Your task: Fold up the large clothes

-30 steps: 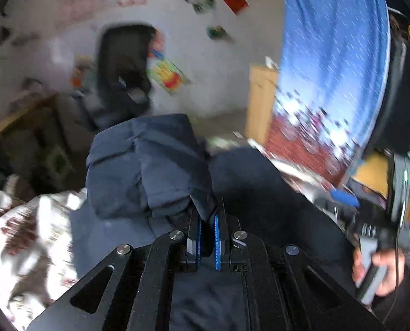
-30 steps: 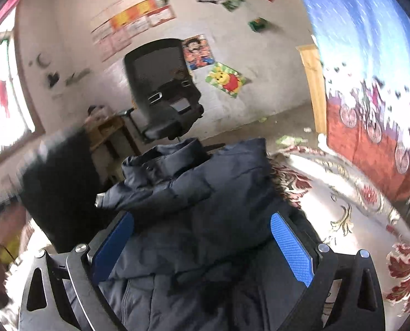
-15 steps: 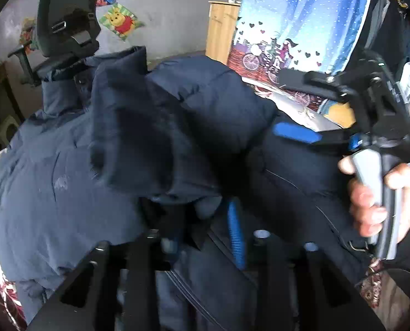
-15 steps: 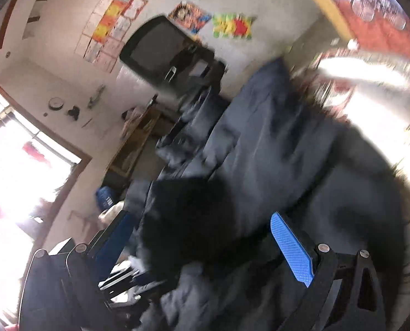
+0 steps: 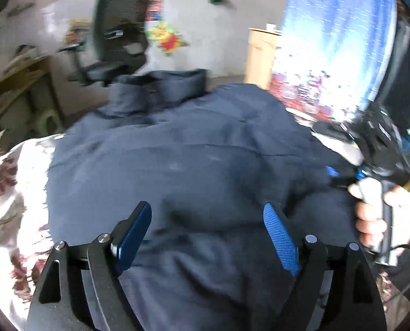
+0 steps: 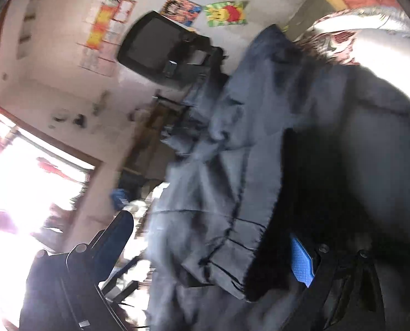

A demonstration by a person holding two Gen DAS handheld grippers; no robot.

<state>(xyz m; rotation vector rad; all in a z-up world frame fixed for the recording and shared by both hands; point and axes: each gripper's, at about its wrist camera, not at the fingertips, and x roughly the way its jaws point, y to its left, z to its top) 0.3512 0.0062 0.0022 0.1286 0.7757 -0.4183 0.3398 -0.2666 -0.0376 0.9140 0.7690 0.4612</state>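
Observation:
A large dark navy padded jacket [image 5: 183,160] lies spread on a floral bedspread [image 5: 14,182], collar at the far side. My left gripper [image 5: 207,231] is open and empty, its blue pads wide apart just above the jacket's near part. My right gripper [image 6: 213,245] is open and tilted, with a fold of the jacket [image 6: 246,165] between its blue pads [image 6: 301,262]. In the left wrist view the right gripper [image 5: 343,176] and the hand holding it sit at the jacket's right edge.
A black office chair [image 5: 116,44] stands beyond the bed by a wall with posters. A wooden desk [image 5: 20,82] is at left, a wooden cabinet [image 5: 260,55] and a blue curtain [image 5: 334,35] at right. A bright window [image 6: 25,187] shows in the right wrist view.
My left gripper let go of the jacket sleeve and opened wide; the sleeve now lies folded over the jacket. My right gripper tilted and reached into the jacket's right side.

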